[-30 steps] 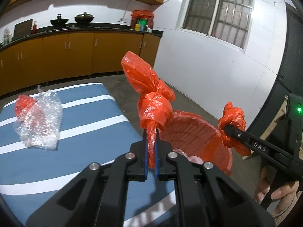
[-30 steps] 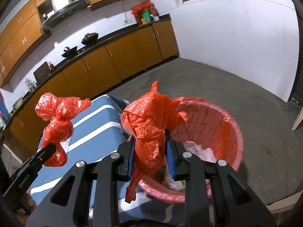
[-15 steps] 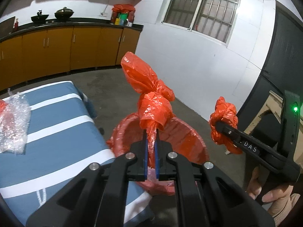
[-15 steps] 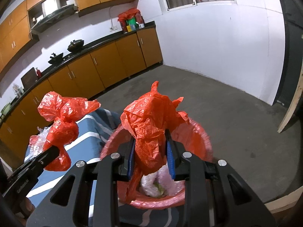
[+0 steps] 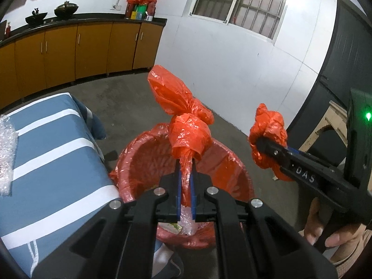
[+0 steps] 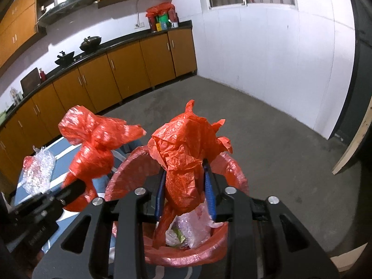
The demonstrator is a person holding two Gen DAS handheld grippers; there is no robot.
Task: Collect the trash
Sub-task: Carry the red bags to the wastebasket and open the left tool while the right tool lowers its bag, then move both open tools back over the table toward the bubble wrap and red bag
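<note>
My left gripper (image 5: 185,174) is shut on the tail of a knotted red plastic bag (image 5: 183,121), held above the red-lined bin (image 5: 144,153). The right wrist view shows that same left gripper (image 6: 76,187) and its bag (image 6: 93,153) beside the bin rim (image 6: 130,165). My right gripper (image 6: 184,174) is over the bin, its jaws opening. A crumpled red bag (image 6: 183,144) still sits between them, with gaps at the blue pads. In the left wrist view the right gripper (image 5: 258,143) and its bag (image 5: 269,125) hang right of the bin.
A blue table with white stripes (image 5: 46,162) stands left of the bin, with a wad of bubble wrap (image 6: 38,172) on it. The bin holds clear wrap and wrappers (image 6: 183,230). Orange cabinets line the far wall. A hand (image 5: 325,230) holds the right gripper.
Both grippers have moved from over the table's edge to above the bin. The right jaws have widened around their bag. The left grip is unchanged.
</note>
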